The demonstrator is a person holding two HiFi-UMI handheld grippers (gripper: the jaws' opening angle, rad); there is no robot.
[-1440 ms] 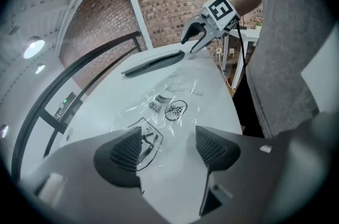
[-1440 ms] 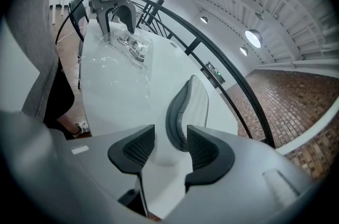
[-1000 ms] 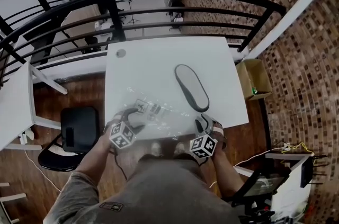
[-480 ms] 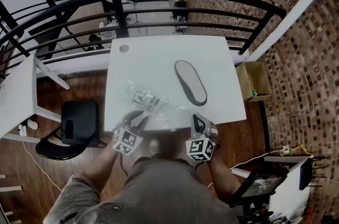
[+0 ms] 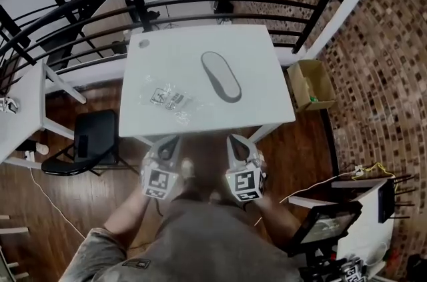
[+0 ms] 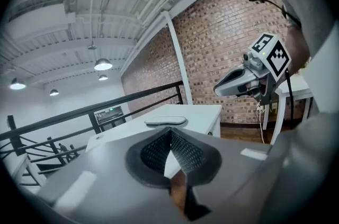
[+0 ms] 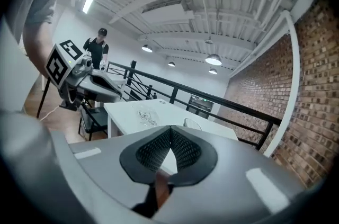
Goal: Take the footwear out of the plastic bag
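The left tongs (image 5: 169, 144) are pressed together on nothing, nearer the person than the bag (image 5: 167, 99) on the surface (image 5: 267, 107). The footwear (image 5: 220, 76) is seen right of the bag, outside it, so removal is judged done. The right tongs (image 5: 235, 143) are likewise closed and empty; no further grasp seems needed.

White table (image 5: 263, 64), grey footwear (image 5: 221, 76) near clear plastic bag (image 5: 167, 99), left tool (image 5: 169, 141), right tool (image 5: 234, 140) off near edge

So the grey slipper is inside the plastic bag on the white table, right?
Not quite. The grey slipper is outside the plastic bag, lying apart from it on the white table. The head view shows this.
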